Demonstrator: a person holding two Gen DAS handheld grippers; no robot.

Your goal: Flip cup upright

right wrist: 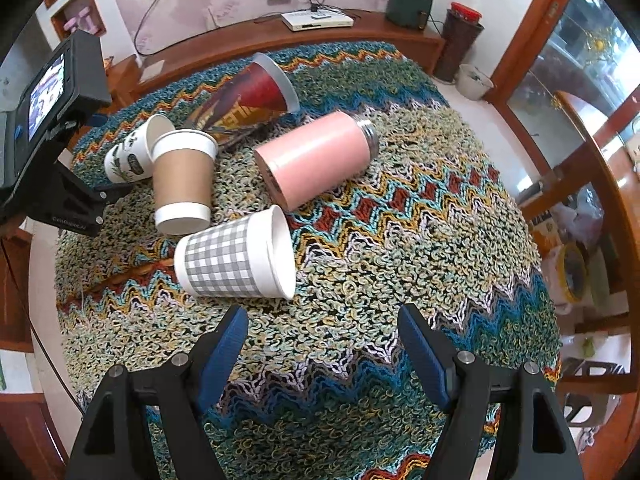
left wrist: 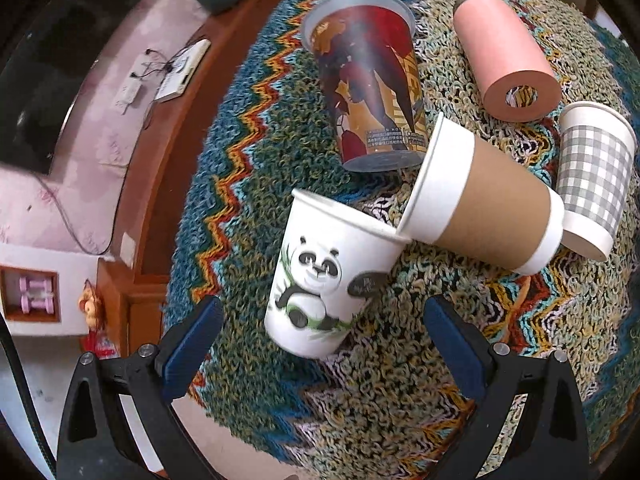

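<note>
Several cups lie on their sides on a woven zigzag mat [left wrist: 248, 184]. A white panda cup [left wrist: 324, 276] lies just ahead of my open, empty left gripper [left wrist: 322, 320]. Beside it lie a brown-sleeved paper cup [left wrist: 484, 200], a grey checked cup [left wrist: 592, 176], a tall red and gold printed cup [left wrist: 372, 80] and a pink tumbler [left wrist: 504, 52]. In the right wrist view the checked cup [right wrist: 236, 256] lies just ahead of my open, empty right gripper [right wrist: 322, 324], with the brown cup [right wrist: 182, 180], panda cup [right wrist: 130, 152], printed cup [right wrist: 252, 100] and pink tumbler [right wrist: 316, 156] beyond.
The mat [right wrist: 400, 240] covers a round table. A wooden cabinet [right wrist: 280, 40] with a white box [right wrist: 316, 20] and a dark appliance [right wrist: 410, 4] stands behind it. The left gripper's body with its screen [right wrist: 48, 120] sits at the table's left edge.
</note>
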